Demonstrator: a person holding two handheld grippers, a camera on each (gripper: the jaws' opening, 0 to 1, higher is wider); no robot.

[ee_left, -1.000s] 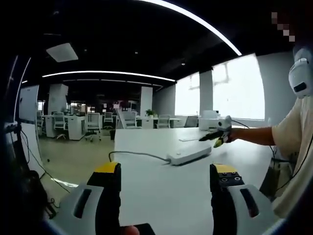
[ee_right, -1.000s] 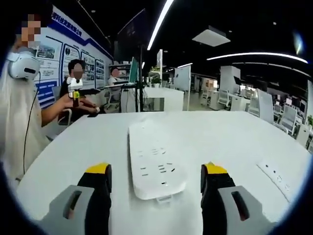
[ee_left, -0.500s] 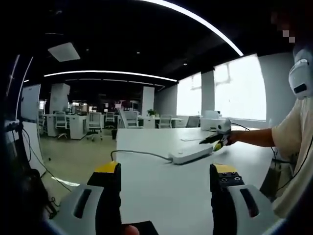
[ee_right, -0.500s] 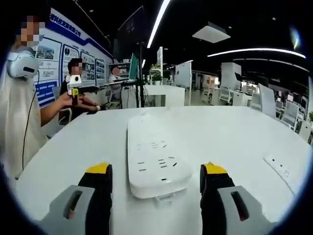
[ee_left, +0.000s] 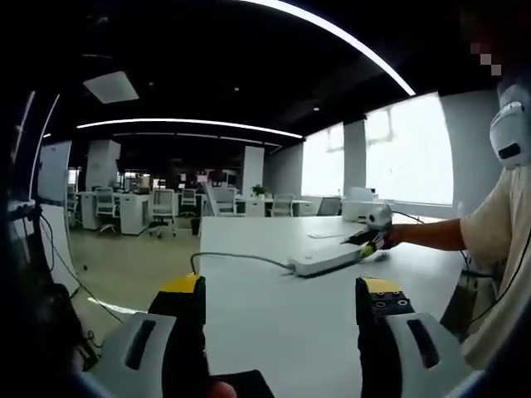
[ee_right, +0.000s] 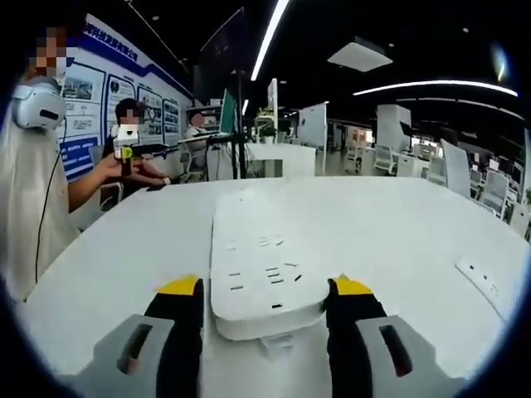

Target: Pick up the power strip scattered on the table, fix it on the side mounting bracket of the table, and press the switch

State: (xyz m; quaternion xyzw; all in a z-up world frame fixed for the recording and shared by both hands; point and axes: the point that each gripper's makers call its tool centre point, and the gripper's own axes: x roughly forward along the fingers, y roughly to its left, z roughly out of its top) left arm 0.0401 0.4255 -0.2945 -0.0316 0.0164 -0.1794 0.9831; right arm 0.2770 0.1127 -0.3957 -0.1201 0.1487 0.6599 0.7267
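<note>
Right gripper view, lower centre: your right gripper (ee_right: 264,300) has its jaws closed in against the near end of the white power strip (ee_right: 259,269), lying on the white table (ee_right: 398,240). Left gripper view, bottom: your left gripper (ee_left: 280,300) is spread wide, holding nothing. Mid-frame right: the power strip's cable (ee_left: 241,257).

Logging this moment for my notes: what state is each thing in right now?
Power strip: near end between the right gripper's jaws, no plugs in its sockets.
Right gripper: jaws close against the strip's sides; whether they grip it, I cannot tell.
Left gripper: open, holding nothing, above the table.
Cord: attached to the strip, running across the table.
</note>
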